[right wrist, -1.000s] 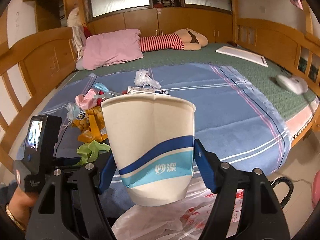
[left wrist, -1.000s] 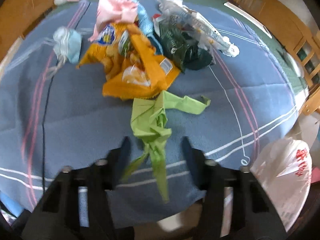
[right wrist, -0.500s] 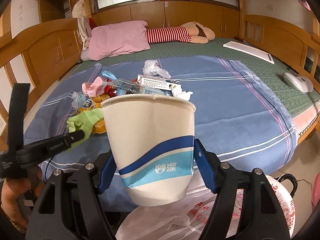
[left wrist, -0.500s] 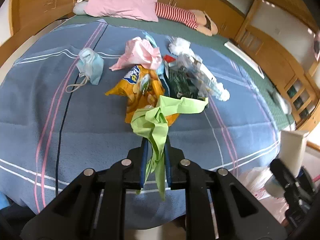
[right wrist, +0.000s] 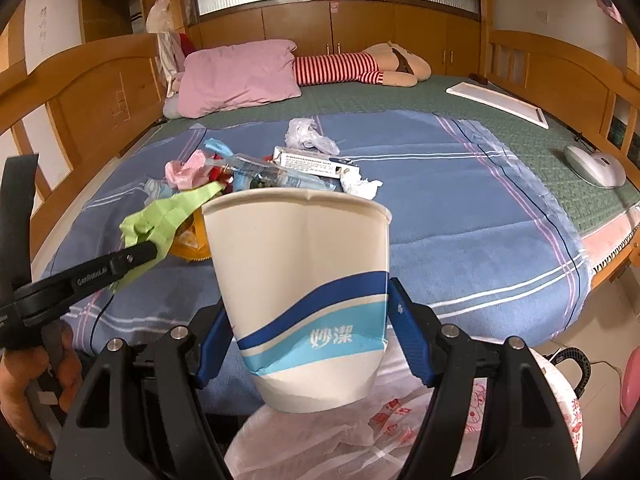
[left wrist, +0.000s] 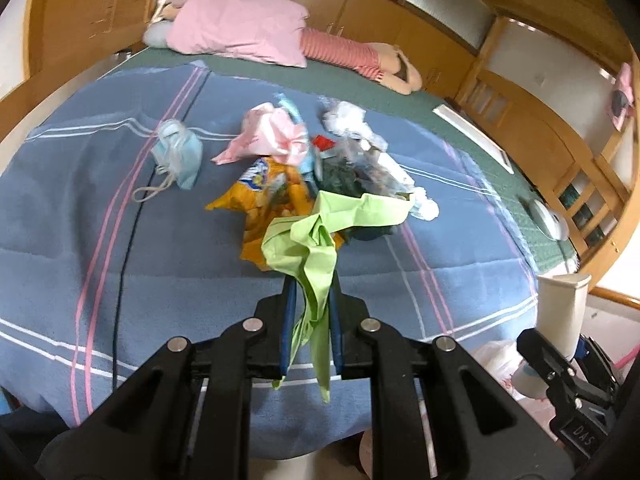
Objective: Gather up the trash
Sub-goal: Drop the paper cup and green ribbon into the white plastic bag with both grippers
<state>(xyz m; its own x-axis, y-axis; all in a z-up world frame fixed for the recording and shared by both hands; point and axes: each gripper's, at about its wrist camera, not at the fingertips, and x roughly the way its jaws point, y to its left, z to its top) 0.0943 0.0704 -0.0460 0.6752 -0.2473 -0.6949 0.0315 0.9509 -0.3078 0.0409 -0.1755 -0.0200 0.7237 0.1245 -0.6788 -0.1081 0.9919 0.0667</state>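
My left gripper (left wrist: 311,288) is shut on a crumpled green paper (left wrist: 316,240) and holds it above the blue blanket; it also shows in the right wrist view (right wrist: 160,220). Behind it lies a trash pile: an orange snack bag (left wrist: 260,196), pink paper (left wrist: 272,136), a dark green wrapper (left wrist: 340,180), clear plastic and a blue face mask (left wrist: 178,152). My right gripper (right wrist: 308,308) is shut on a white paper cup (right wrist: 304,280) with blue waves, held over a white plastic bag (right wrist: 360,440) at the bed's edge.
The blue striped blanket (right wrist: 460,208) covers a bed with a wooden frame (right wrist: 80,92). A pink pillow (right wrist: 236,76), a striped plush doll (right wrist: 360,66), a white board (right wrist: 500,102) and a white mouse-like device (right wrist: 596,166) lie further back. A white tissue (right wrist: 360,186) lies near the pile.
My left gripper closed on the green paper and lifted it off the blanket. The right gripper kept holding the cup nearly still over the bag.
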